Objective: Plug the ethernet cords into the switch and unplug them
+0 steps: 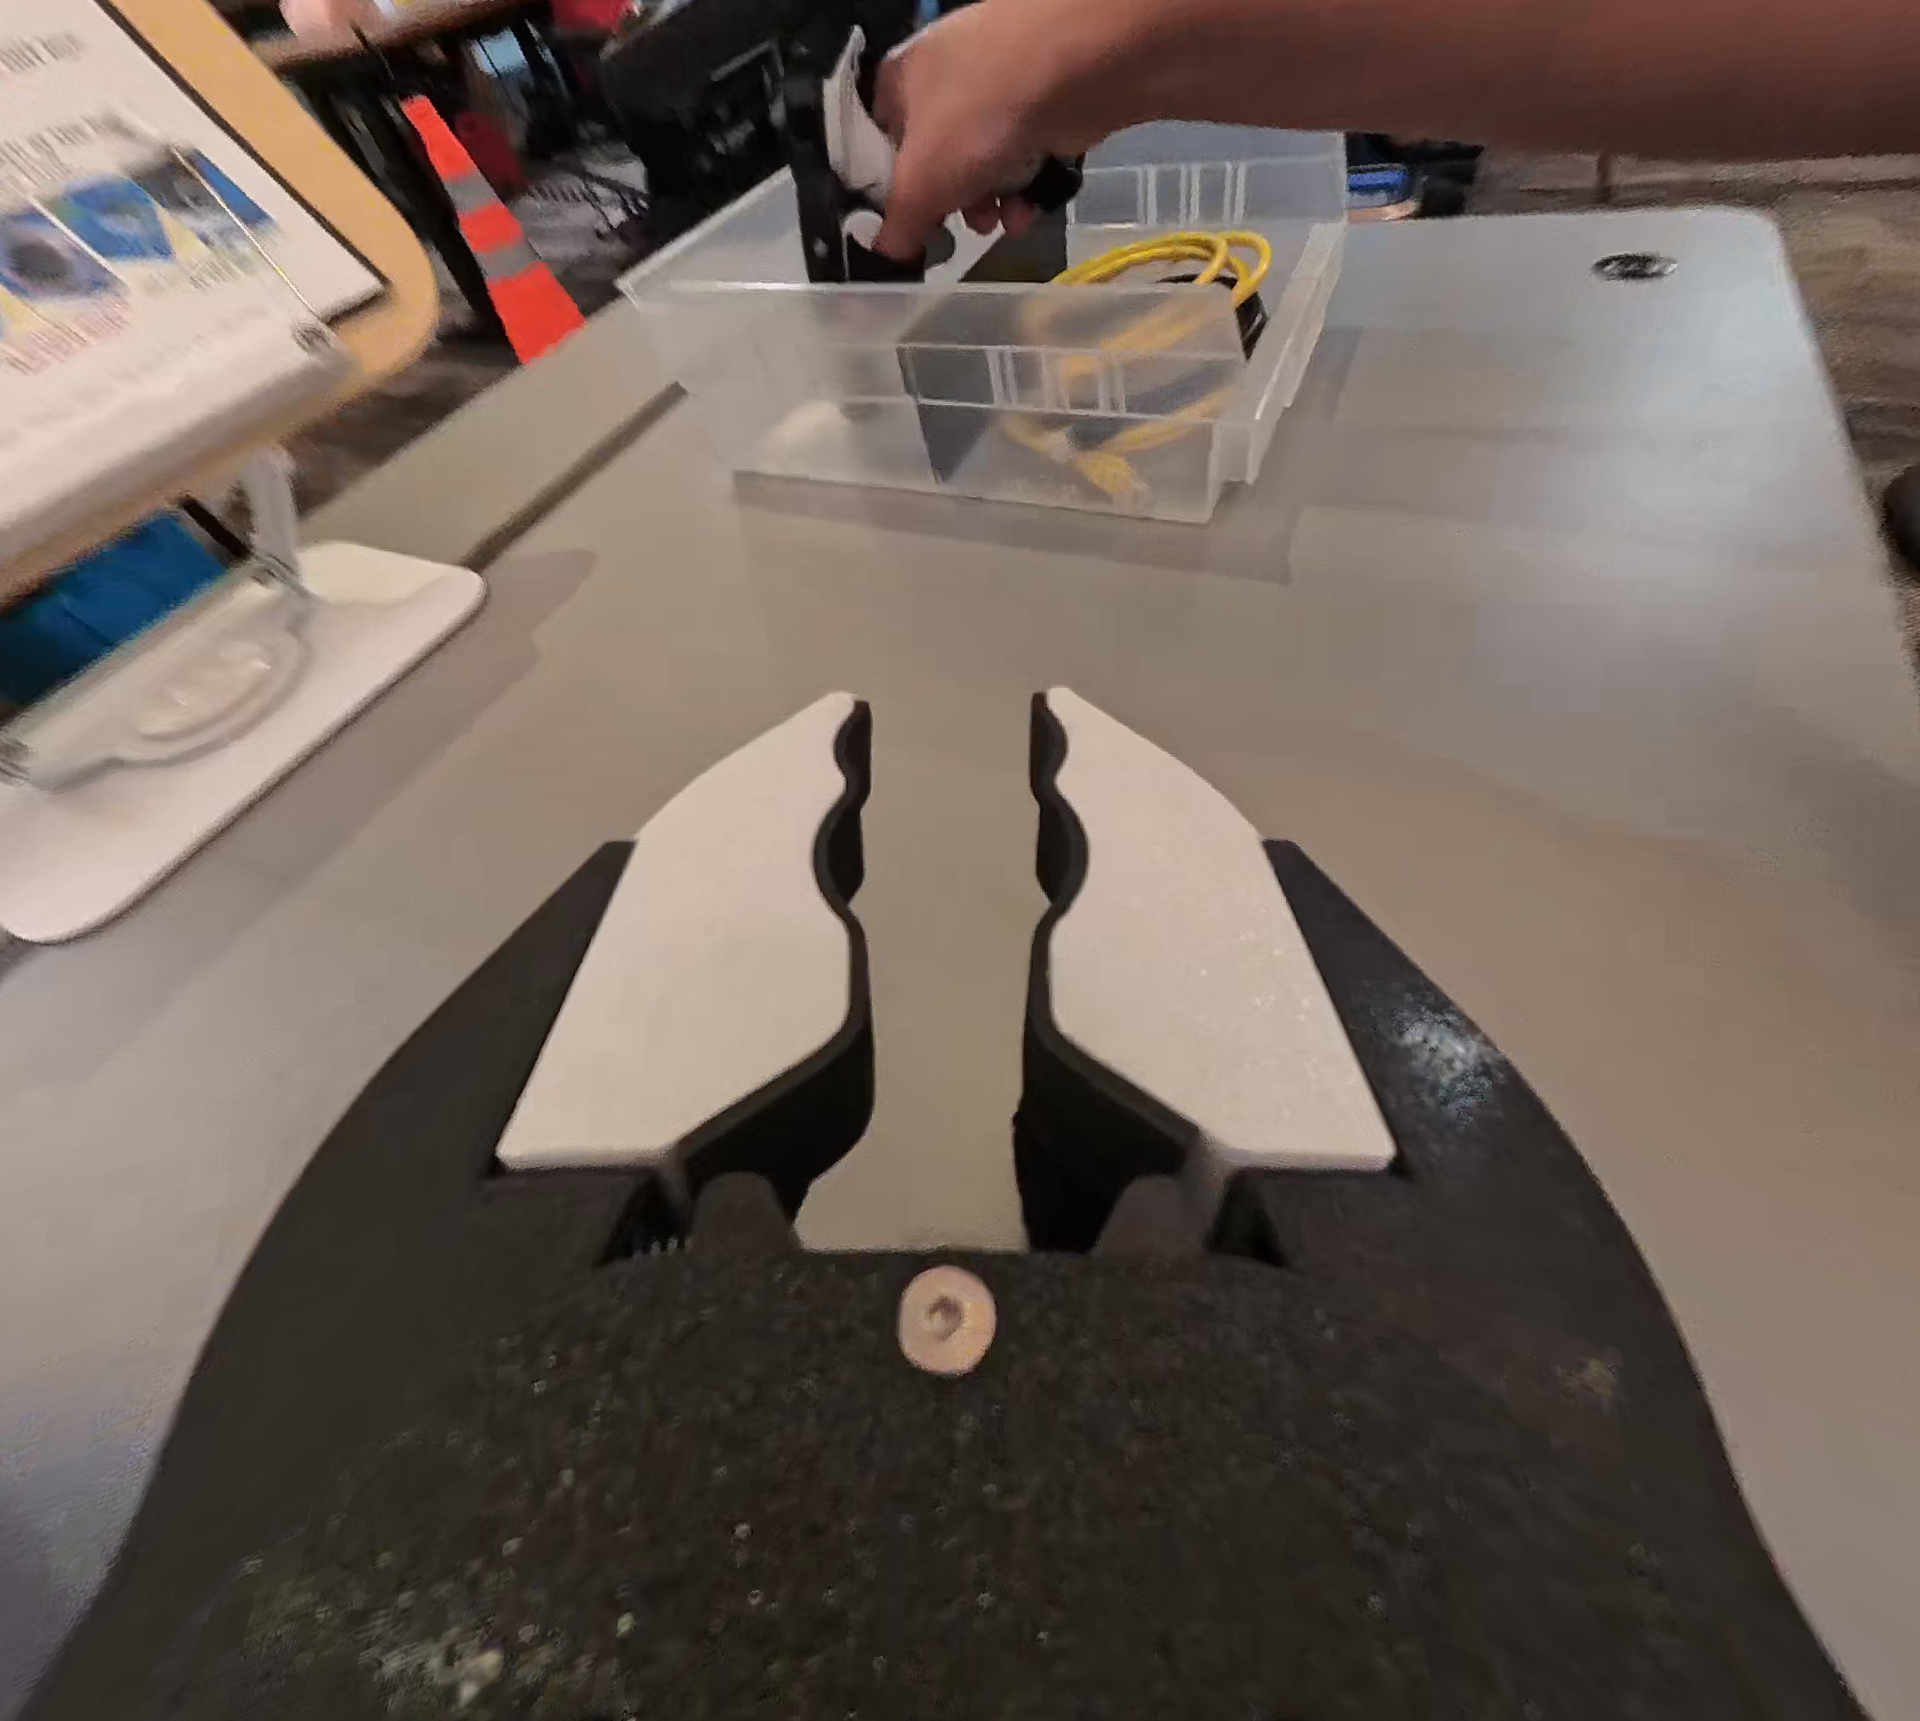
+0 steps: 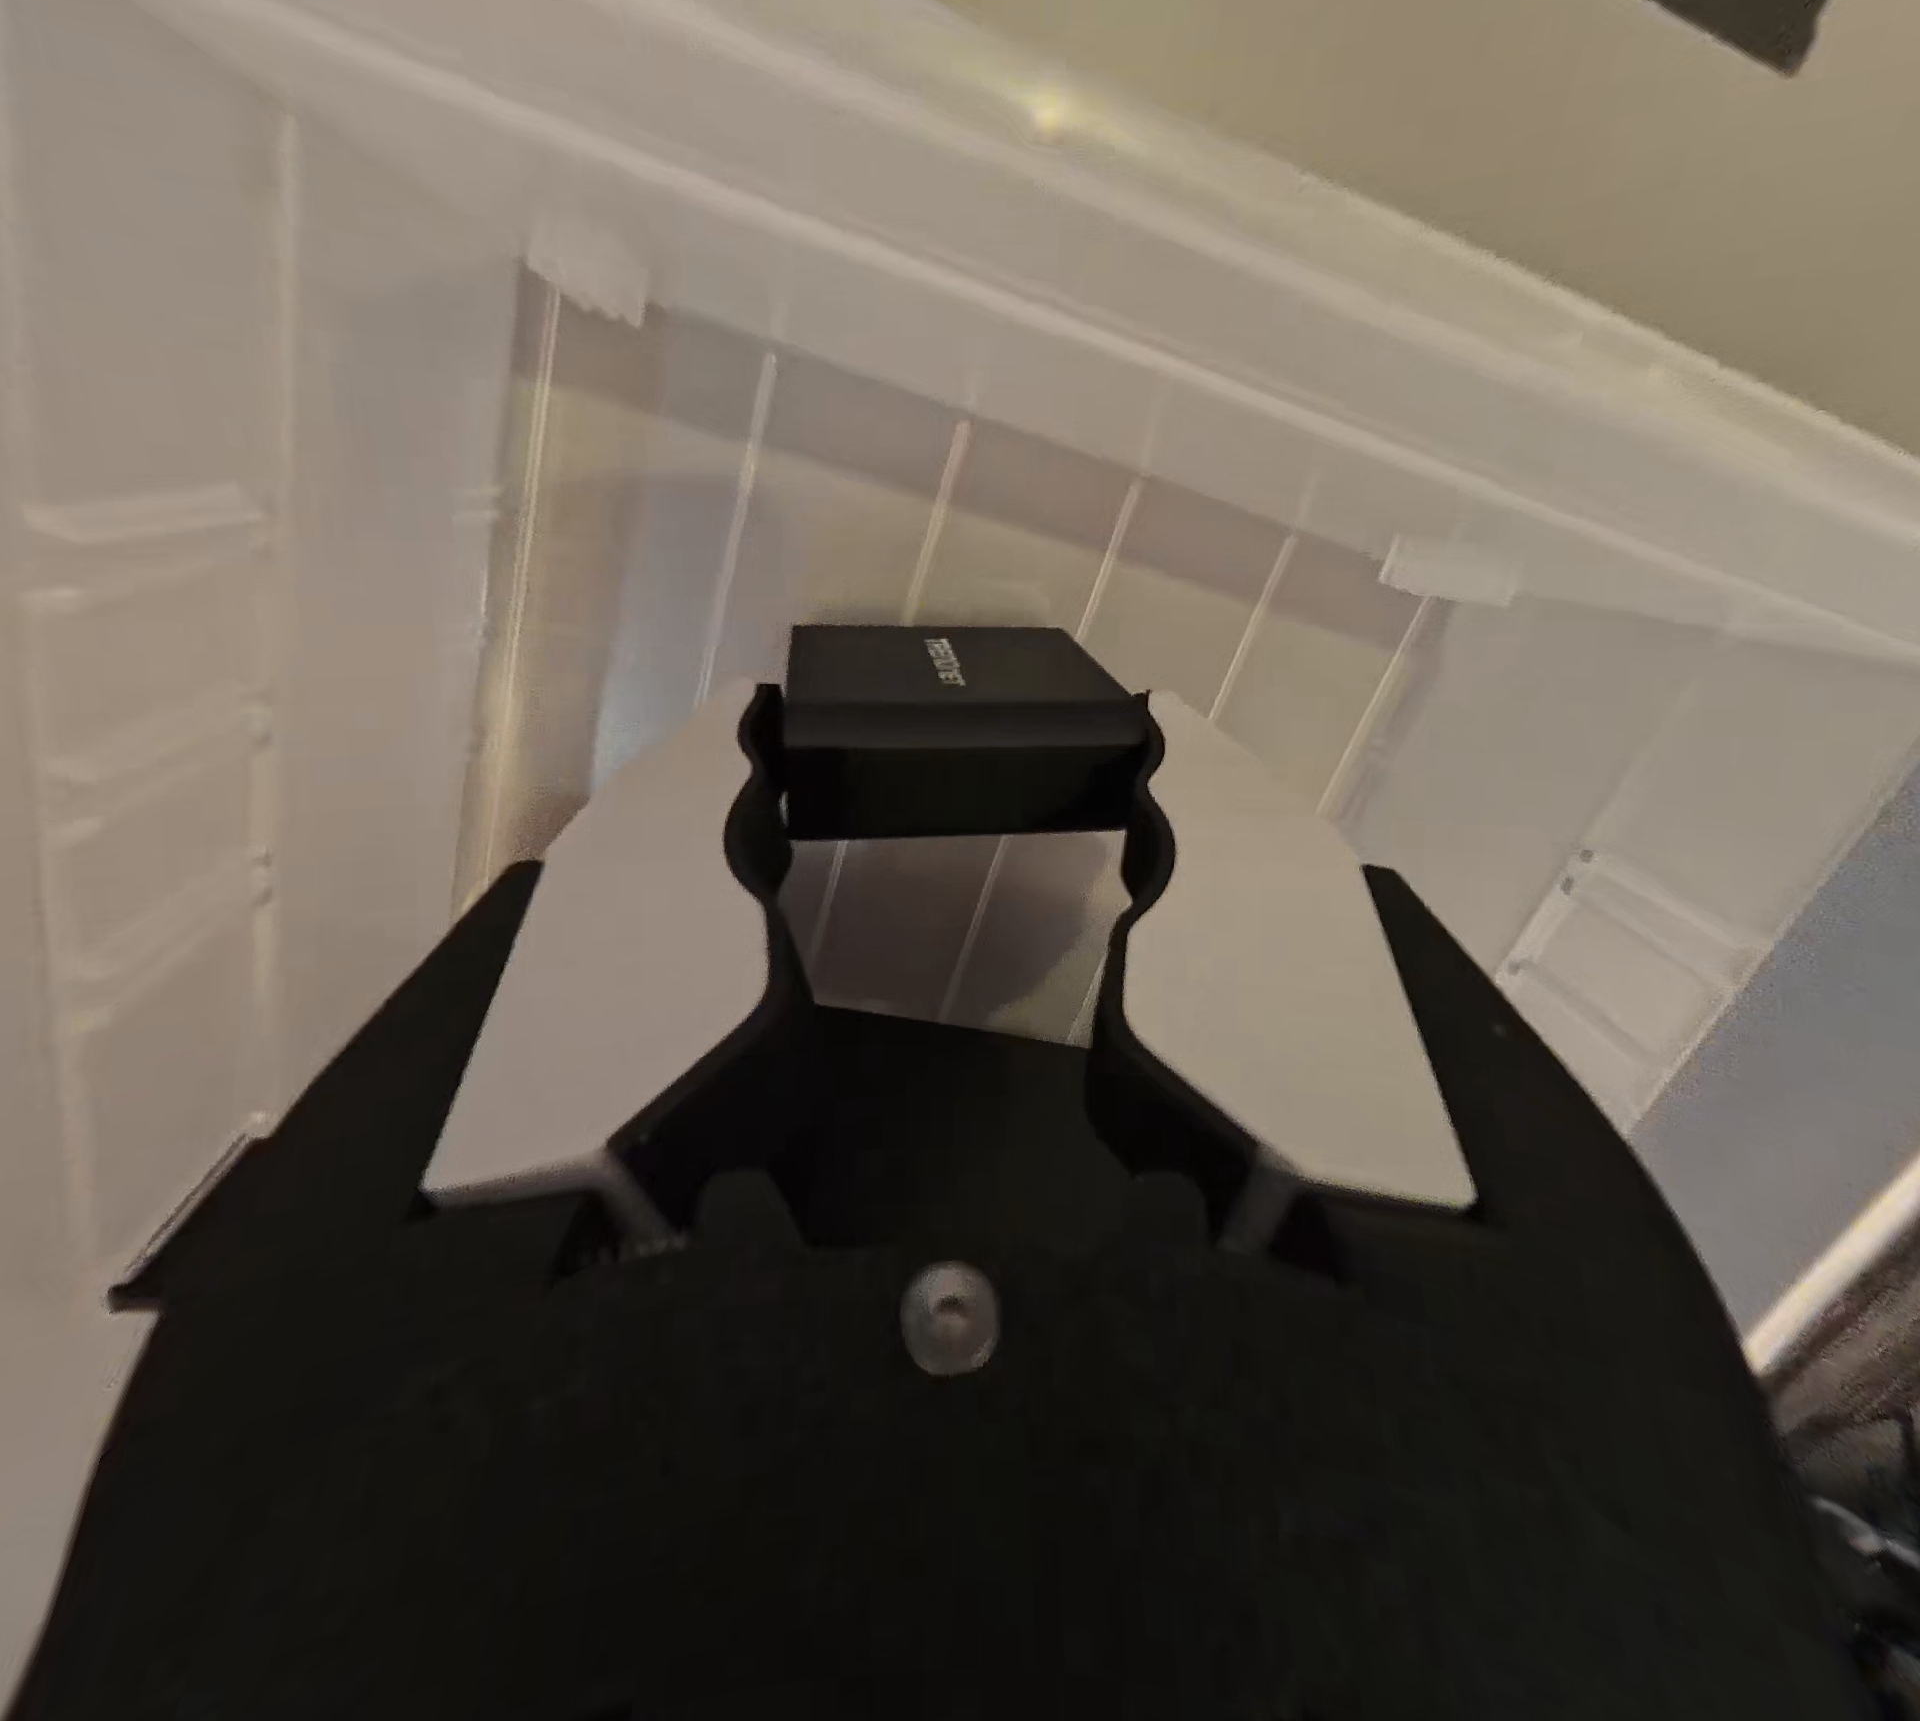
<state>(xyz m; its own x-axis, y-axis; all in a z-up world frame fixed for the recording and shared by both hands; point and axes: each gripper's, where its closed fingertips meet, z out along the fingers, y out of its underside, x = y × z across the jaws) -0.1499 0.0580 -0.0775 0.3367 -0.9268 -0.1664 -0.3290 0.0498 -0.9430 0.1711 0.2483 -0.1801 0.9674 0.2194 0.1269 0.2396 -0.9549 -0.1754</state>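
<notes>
Between the right gripper's [image 2: 951, 736] two dark pads sits the switch [image 2: 935, 684], a small matte black box with a flat top bearing a short line of pale lettering; both pads press against its sides, so it is clamped. Its ports are not visible from this angle. Around it rise the ribbed, translucent walls of a clear plastic bin [image 2: 727, 424], and the switch is held inside that bin, above its floor. From the left wrist view, the same bin [image 1: 790, 321] stands on the grey table [image 1: 1455, 736], with coiled yellow ethernet cords [image 1: 1174, 258] lying in its right part. A person's hand [image 1: 977, 123] reaches down into the bin's left part from the upper right, forearm stretched across the view. Nearer, the left gripper [image 1: 948, 715] hovers low over bare tabletop, its fingers parted with nothing between them, well short of the bin.
</notes>
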